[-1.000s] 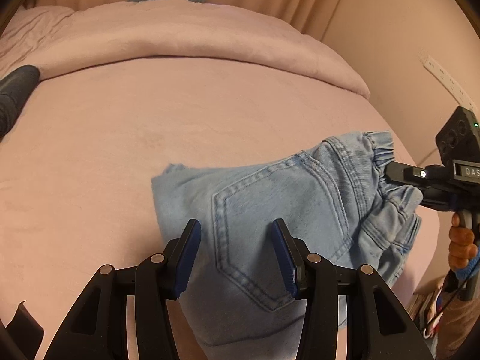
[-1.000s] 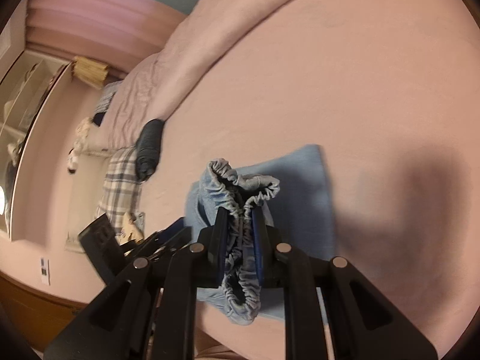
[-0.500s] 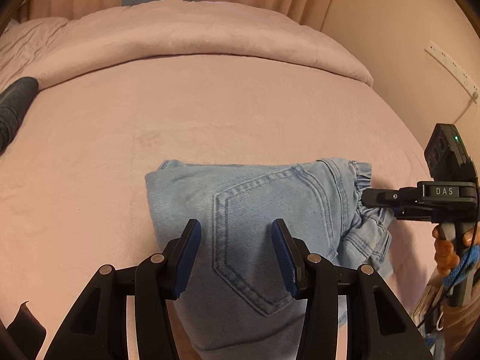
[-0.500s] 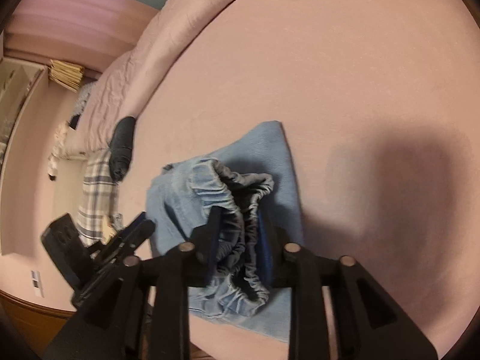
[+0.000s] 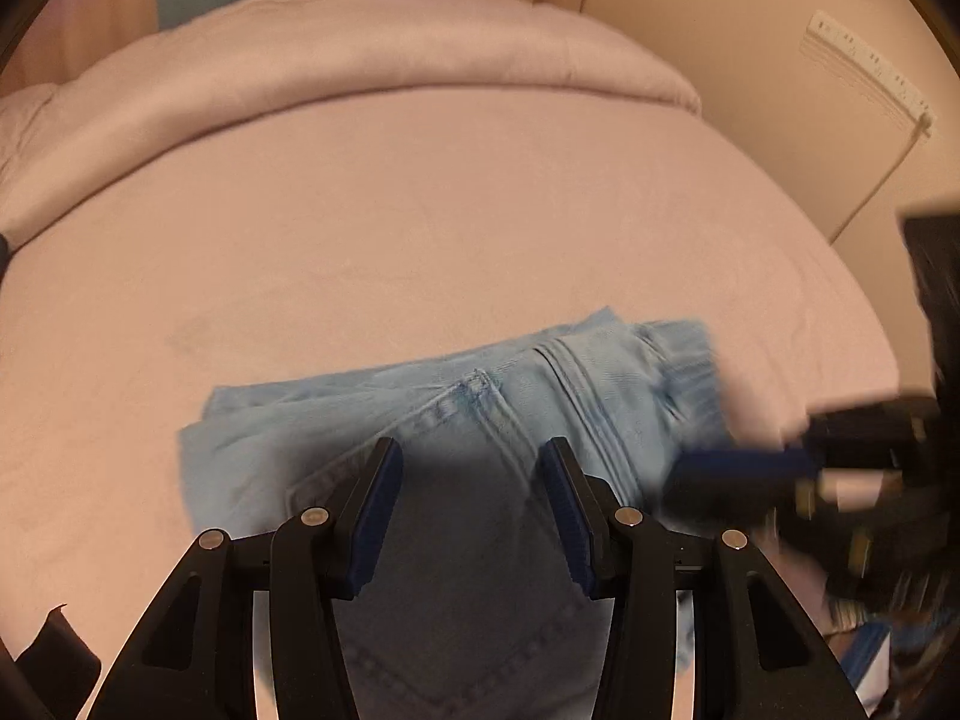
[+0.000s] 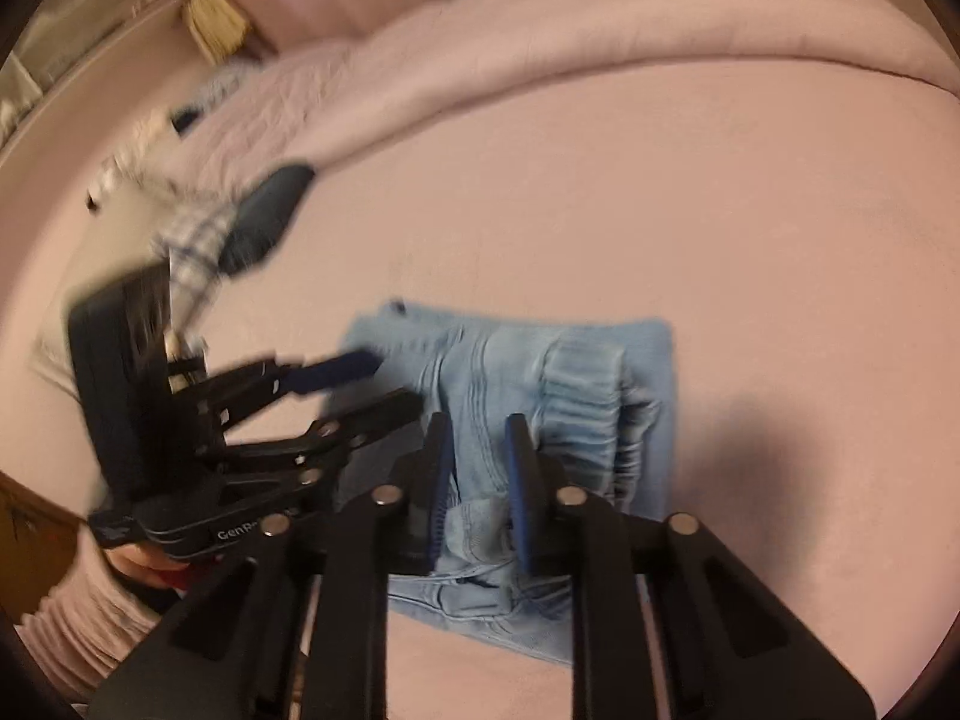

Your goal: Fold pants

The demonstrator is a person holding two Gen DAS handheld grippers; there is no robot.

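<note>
The pants (image 6: 528, 396), light blue denim, lay as a compact folded bundle on the pink bed (image 6: 750, 192), near its front edge, with the gathered elastic waistband (image 6: 579, 384) turned over on top, which suggested the last fold had been laid down; the left gripper (image 5: 468, 510) hovered over the pocket side of the bundle with its blue pads spread wide and nothing between them, placed, it seemed, to press or steady the cloth rather than to lift it; the right gripper (image 6: 477, 492) sat low over the waistband end with its pads parted by a narrow gap, and denim showed through that gap, though blur made it impossible to say whether the pads touched the cloth or stood just above it; a dark rolled item (image 6: 264, 216) and a plaid cloth (image 6: 192, 246) lay well apart at the far side of the bed; the task looked nearly finished, with only tidying left
</note>
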